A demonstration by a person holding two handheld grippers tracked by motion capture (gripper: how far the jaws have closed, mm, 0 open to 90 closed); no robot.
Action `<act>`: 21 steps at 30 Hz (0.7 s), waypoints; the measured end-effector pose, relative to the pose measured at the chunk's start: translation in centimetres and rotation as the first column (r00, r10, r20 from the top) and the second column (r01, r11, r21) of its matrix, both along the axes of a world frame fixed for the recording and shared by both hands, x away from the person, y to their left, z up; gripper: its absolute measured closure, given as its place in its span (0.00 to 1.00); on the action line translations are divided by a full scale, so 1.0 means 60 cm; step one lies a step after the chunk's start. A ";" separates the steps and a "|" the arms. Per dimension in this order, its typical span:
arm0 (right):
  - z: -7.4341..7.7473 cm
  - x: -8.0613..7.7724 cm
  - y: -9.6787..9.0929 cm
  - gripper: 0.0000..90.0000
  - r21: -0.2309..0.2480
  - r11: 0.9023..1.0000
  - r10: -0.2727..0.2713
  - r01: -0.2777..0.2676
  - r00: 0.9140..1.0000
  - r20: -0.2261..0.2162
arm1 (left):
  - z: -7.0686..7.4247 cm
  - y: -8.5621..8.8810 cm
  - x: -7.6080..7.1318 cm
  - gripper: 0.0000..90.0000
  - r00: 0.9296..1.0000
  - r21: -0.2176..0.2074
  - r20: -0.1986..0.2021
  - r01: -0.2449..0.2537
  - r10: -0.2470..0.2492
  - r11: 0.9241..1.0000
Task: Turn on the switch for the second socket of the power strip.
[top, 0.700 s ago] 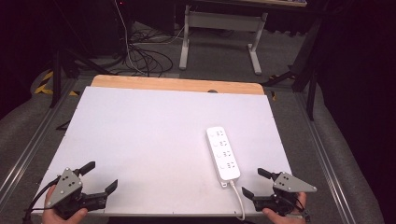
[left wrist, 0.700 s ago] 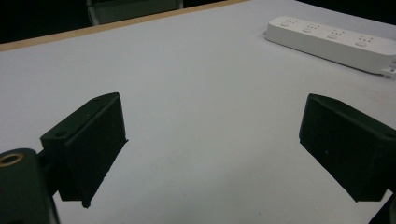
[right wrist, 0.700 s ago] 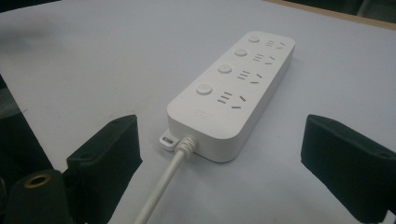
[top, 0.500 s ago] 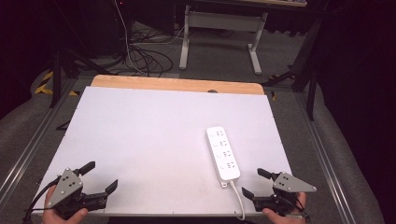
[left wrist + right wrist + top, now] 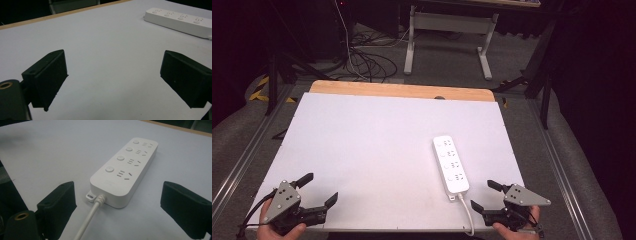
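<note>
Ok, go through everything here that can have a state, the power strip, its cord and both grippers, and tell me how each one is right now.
power strip: lying flat on the white table, sockets up, nothing plugged in.
cord: attached at the strip's near end, running off the table's near edge.
left gripper: open, holding nothing, at the near left corner.
right gripper: open, holding nothing, just short of the strip's cord end.
</note>
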State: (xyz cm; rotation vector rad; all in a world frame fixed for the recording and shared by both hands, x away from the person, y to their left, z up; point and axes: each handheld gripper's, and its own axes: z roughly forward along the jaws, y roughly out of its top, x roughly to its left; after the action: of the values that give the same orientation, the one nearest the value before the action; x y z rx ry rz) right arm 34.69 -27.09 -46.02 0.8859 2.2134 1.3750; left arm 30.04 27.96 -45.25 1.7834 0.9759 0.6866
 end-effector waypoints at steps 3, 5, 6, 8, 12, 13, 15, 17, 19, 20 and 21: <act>0.005 0.001 0.002 0.17 -0.007 1.000 0.003 -0.003 1.000 -0.004 | 0.000 0.000 0.000 0.09 1.000 0.003 -0.002 0.000 0.000 1.000; 0.010 0.003 0.005 0.20 -0.011 1.000 0.009 -0.009 1.000 -0.007 | 0.000 0.000 0.000 0.09 1.000 0.003 -0.003 -0.002 0.002 1.000; 0.014 0.004 0.007 0.21 -0.011 1.000 0.015 -0.015 1.000 -0.009 | 0.000 0.001 0.000 0.09 1.000 0.003 -0.003 -0.002 0.002 1.000; 0.021 0.007 0.011 0.23 -0.017 1.000 0.025 -0.025 1.000 -0.007 | 0.000 0.001 0.000 0.09 1.000 0.003 -0.004 -0.004 0.004 1.000; 0.038 0.016 0.022 0.26 -0.025 0.999 0.035 -0.035 0.999 -0.009 | 0.000 0.001 0.000 0.09 1.000 0.012 -0.002 -0.002 0.002 1.000; 0.042 0.019 0.024 0.27 -0.031 0.999 0.035 -0.035 0.999 -0.010 | 0.000 0.001 0.000 0.09 1.000 0.009 -0.003 -0.003 0.003 1.000; 0.049 0.025 0.030 0.30 -0.029 0.999 0.039 -0.039 0.999 -0.011 | -0.001 0.000 0.000 0.09 1.000 0.004 -0.005 -0.009 0.009 1.000; 0.055 0.031 0.035 0.30 -0.031 0.999 0.043 -0.043 0.999 -0.008 | -0.001 0.001 0.001 0.09 1.000 0.010 -0.008 -0.010 0.010 1.000; 0.061 0.035 0.041 0.32 -0.034 0.998 0.050 -0.050 0.999 -0.005 | -0.001 0.001 0.001 0.09 1.000 0.013 -0.008 -0.010 0.010 1.000; 0.065 0.037 0.044 0.32 -0.036 0.998 0.053 -0.053 0.999 -0.004 | -0.001 0.001 0.000 0.09 1.000 0.008 -0.009 -0.011 0.011 1.000; 0.067 0.040 0.047 0.32 -0.036 0.998 0.056 -0.056 0.998 -0.002 | -0.001 0.000 0.000 0.09 1.000 0.007 -0.008 -0.011 0.011 1.000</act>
State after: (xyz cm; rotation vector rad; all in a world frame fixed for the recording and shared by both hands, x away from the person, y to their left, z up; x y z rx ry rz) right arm 37.07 -24.29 -41.99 0.8182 2.2722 1.3547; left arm 30.05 27.99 -45.30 1.7894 0.9904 0.6909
